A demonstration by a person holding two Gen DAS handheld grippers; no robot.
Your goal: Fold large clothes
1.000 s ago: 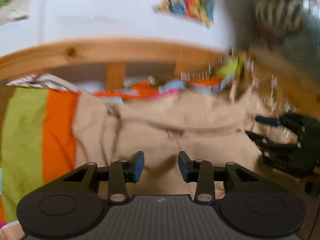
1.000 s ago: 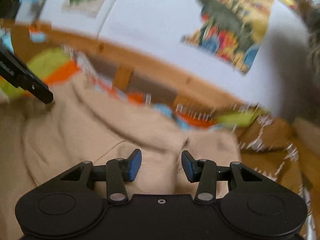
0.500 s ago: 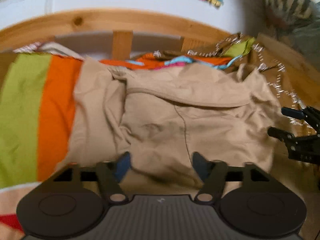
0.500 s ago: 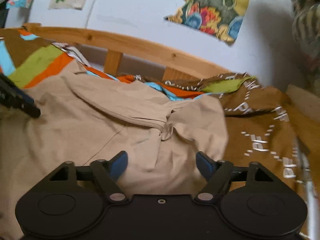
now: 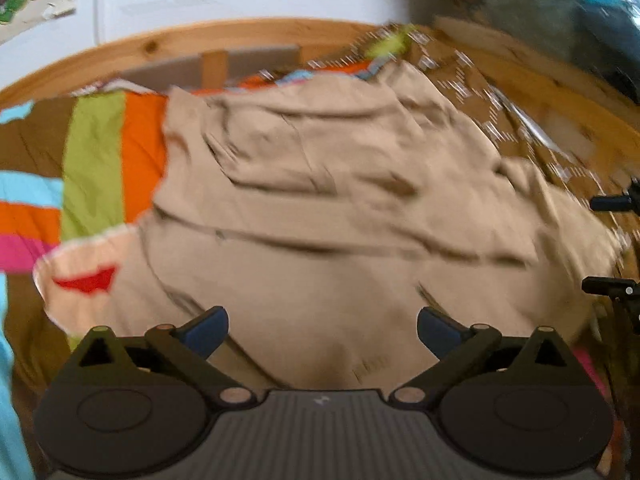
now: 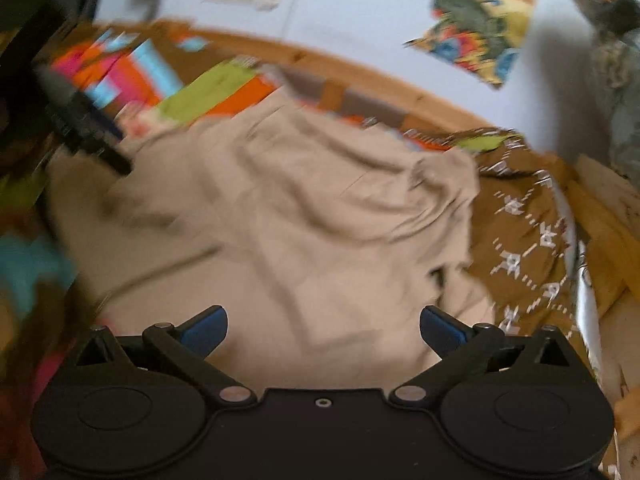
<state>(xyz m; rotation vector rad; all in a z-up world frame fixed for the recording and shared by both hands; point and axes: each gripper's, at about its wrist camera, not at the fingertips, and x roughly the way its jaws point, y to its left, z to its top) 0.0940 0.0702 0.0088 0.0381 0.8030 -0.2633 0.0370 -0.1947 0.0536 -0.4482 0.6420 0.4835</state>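
The left tool [image 5: 322,330] was released, its blue-padded fingers [image 5: 204,330] spread wide and holding nothing, poised over the near edge of the beige garment [image 5: 340,208]. The right tool [image 6: 323,330] was likewise released, its fingers [image 6: 442,330] far apart and empty above the same garment [image 6: 304,220]. In the left wrist view the right tool's dark fingertips [image 5: 612,244] showed at the garment's right edge; whether they touched the cloth could not be told. In the right wrist view the left tool [image 6: 86,132] appeared as a blurred dark shape by the garment's far left corner.

The beige garment lay spread and wrinkled on the bed, with creases and folds running across its middle. To the garment's left lay a bedspread with stripes [image 5: 96,164] of green, orange, pink and blue. To the garment's right, a brown cover with small white marks [image 6: 528,232] lay against it. Beyond the garment's far edge ran the wooden bed frame [image 5: 168,46], and behind that a pale wall carrying a colourful poster [image 6: 476,24].
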